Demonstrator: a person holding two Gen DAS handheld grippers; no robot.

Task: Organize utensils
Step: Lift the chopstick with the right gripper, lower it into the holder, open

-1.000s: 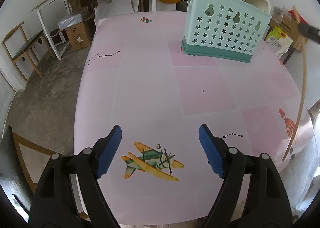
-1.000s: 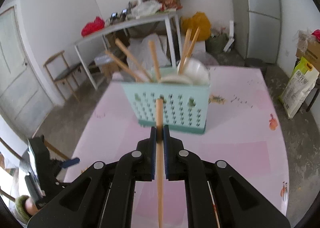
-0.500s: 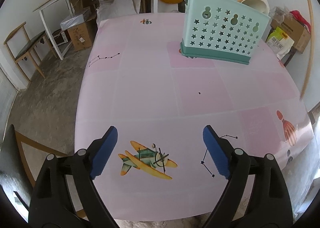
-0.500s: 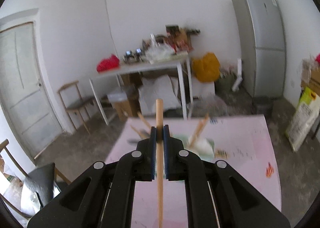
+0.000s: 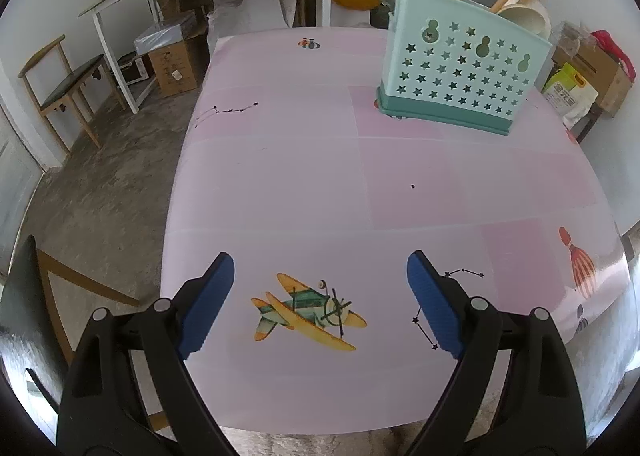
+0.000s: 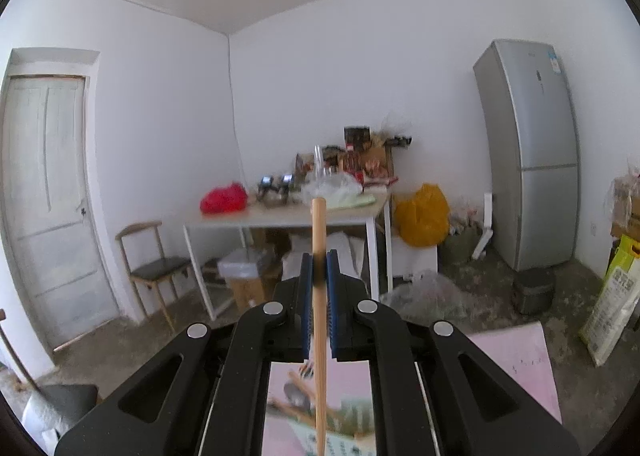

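Now my right tool (image 6: 319, 276) is clamped on a wooden stick (image 6: 319, 232), held high so it can drop into the holder (image 5: 464, 68). My left tool (image 5: 320, 300) waits wide apart, holding nothing.

The teal holder (image 6: 340, 428) under the right claw (image 6: 319, 256) is blurred, and the wooden stick (image 6: 319, 320) runs off the bottom edge.

Left wrist view down onto pink table (image 5: 304, 184); right view level, roomward.
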